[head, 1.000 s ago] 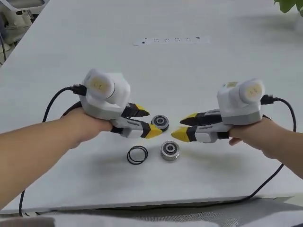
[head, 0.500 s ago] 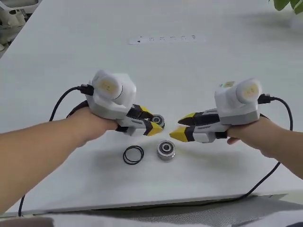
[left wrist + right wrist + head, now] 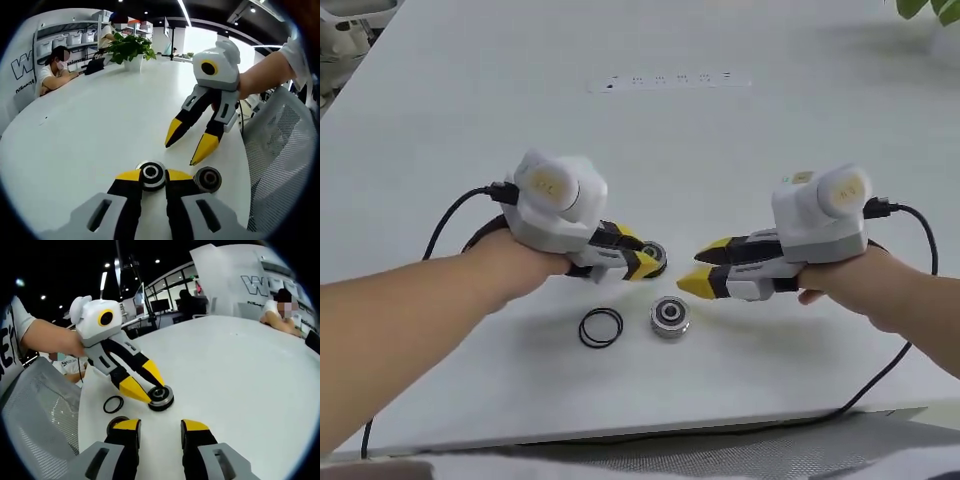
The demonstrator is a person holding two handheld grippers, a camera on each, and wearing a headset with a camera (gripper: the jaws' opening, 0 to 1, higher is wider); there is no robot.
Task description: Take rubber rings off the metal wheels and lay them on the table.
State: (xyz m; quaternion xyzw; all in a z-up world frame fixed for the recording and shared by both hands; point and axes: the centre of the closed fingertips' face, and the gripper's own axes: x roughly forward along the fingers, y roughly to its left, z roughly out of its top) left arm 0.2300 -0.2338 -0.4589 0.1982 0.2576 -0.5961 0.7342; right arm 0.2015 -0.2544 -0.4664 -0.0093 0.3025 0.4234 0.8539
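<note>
Squeezing one metal wheel (image 3: pixel 151 172) between the jaws of the left gripper (image 3: pixel 646 262), down at the white desk (image 3: pixel 720 150). Holding the right gripper (image 3: pixel 696 269) near it, jaws a little apart, gripping nothing. Lying flat nearby: a second wheel (image 3: pixel 669 314), with black rubber rings (image 3: pixel 581 329) just beside it.

Table (image 3: pixel 770 120) noted matt, smooth | wheel (image 3: pixel 151 175) seen as bright glossy metal | rubber rings (image 3: pixel 601 327) near wheel noted black, matt.

A big letter W opens a cut-off word on the far wall (image 3: pixel 20 65), seen in both gripper views (image 3: pixel 251 284); the smaller print beneath is unreadable.
</note>
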